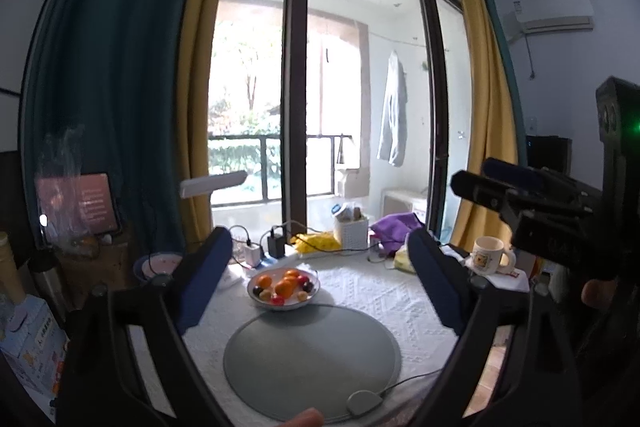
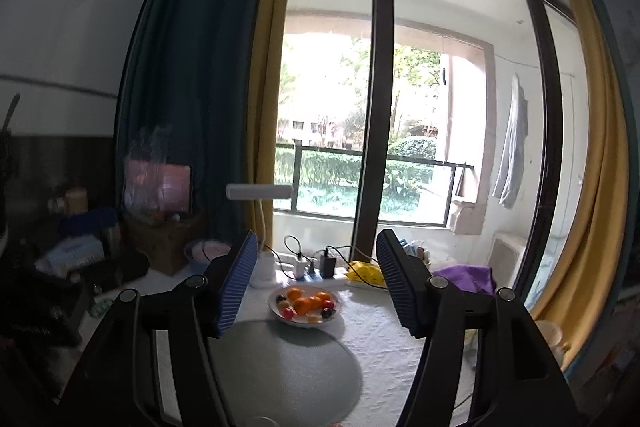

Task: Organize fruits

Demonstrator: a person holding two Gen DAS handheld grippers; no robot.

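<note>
A white bowl [image 1: 282, 301] of several fruits, with oranges [image 1: 285, 287] and small red and dark ones, stands on the white tablecloth beyond a round grey mat [image 1: 312, 355]. It also shows in the right wrist view [image 2: 304, 321], with the mat [image 2: 288, 371] in front. My left gripper [image 1: 320, 267] is open and empty, held above the table short of the bowl. My right gripper [image 2: 316, 279] is open and empty, also short of the bowl. The right gripper appears in the left wrist view [image 1: 492, 187], raised at the right.
A power strip with chargers [image 1: 264, 247], a white basket [image 1: 351, 233], a yellow cloth [image 1: 316, 241], purple cloth [image 1: 396, 227] and a mug [image 1: 488, 255] stand along the table's back. Boxes and a tablet [image 1: 92, 203] crowd the left. A desk lamp [image 2: 260, 191] rises behind.
</note>
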